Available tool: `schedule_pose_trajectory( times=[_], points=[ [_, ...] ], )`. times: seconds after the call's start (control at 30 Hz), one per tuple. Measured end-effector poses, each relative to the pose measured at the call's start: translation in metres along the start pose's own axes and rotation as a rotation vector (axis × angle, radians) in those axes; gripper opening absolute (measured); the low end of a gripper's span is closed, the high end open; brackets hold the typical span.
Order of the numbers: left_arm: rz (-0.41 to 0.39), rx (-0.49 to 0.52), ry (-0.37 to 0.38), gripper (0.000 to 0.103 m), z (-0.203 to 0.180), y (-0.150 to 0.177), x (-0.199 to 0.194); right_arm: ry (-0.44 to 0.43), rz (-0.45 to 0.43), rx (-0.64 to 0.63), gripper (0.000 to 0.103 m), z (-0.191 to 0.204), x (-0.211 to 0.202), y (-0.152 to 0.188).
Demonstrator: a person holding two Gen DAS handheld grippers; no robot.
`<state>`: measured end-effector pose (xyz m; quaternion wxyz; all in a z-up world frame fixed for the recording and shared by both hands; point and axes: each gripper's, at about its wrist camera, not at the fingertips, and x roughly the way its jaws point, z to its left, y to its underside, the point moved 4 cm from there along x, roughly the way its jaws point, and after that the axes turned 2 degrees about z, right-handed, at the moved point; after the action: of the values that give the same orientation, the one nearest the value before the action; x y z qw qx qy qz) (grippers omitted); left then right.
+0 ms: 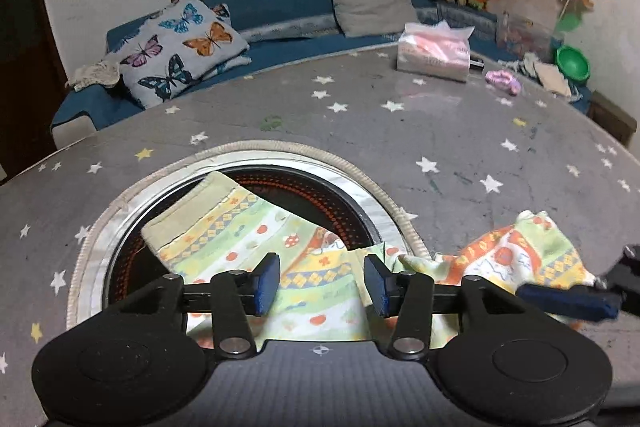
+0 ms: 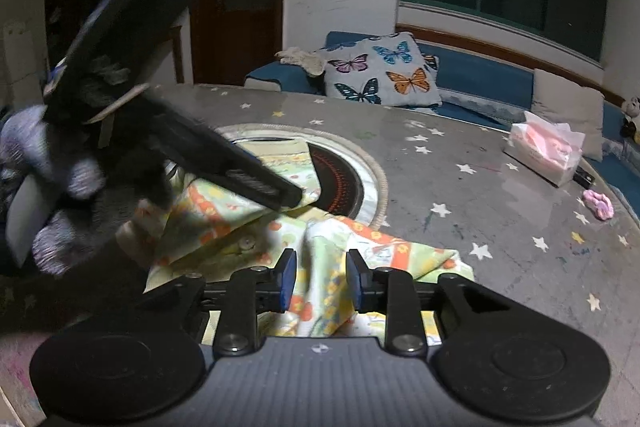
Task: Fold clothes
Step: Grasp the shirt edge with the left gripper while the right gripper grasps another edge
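Patterned garment [image 1: 256, 227] drapes into round recess [image 1: 352, 195] (partly).

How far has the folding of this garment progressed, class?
Done: little; one end of the patterned garment lies flat over the round burner. In hand: the left gripper and right gripper are open above it, gripping nothing. Left: the bunched end needs smoothing and folding.

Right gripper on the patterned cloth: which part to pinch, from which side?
Probably the raised ridge of the cloth, which stands between the open right gripper fingers. Come straight forward and low from the near table edge; the ridge is bunched up off the surface, so the pads can close across it.
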<state>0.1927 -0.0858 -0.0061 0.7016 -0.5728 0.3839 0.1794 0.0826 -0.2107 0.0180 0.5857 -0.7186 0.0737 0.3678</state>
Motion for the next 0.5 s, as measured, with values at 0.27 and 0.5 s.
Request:
schedule_pose_trajectory(
  times=[0.27, 0.5],
  points=[
    [0.075, 0.011, -0.009, 0.017, 0.002, 0.005, 0.032, -0.011, 0.016, -0.002, 0.025, 0.002, 0.009, 0.005],
    [-0.035, -0.063, -0.034, 0.005, 0.026, 0.011, -0.008, 0.016, 0.000, 0.032, 0.005, -0.009, 0.007, 0.005]
  ],
)
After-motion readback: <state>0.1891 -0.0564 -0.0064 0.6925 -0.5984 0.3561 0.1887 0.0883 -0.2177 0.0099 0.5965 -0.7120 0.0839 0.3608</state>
